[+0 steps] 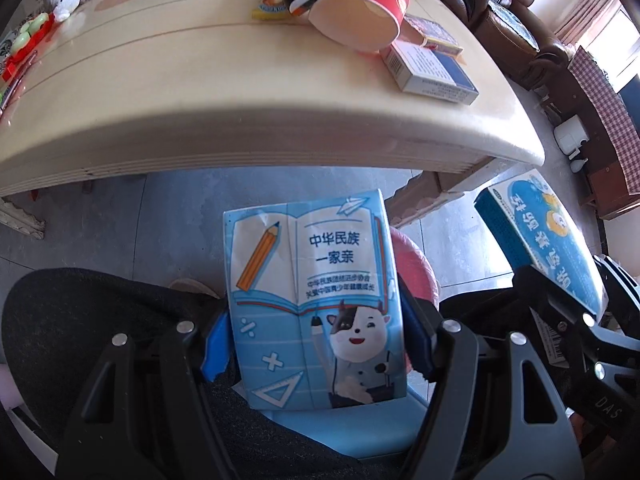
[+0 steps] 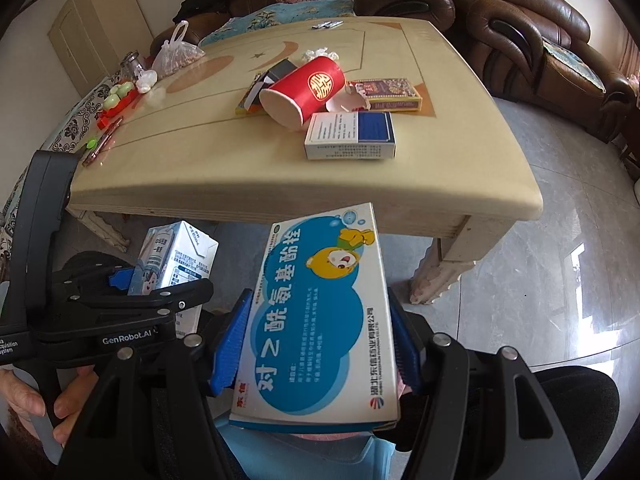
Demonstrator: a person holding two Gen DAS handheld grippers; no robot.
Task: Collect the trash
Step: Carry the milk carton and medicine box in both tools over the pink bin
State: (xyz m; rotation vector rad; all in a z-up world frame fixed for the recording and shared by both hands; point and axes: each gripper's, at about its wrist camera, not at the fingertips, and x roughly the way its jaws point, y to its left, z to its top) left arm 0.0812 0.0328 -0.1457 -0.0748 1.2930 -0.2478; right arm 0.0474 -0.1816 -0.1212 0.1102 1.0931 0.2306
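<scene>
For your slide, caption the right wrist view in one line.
Right gripper holds a blue medicine box below the cluttered table.

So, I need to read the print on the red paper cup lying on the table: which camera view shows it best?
The right wrist view: the red paper cup lies on its side there with its gold emblem facing the camera. The left wrist view shows the same cup mostly from its open mouth, with only an edge of the emblem.
</scene>
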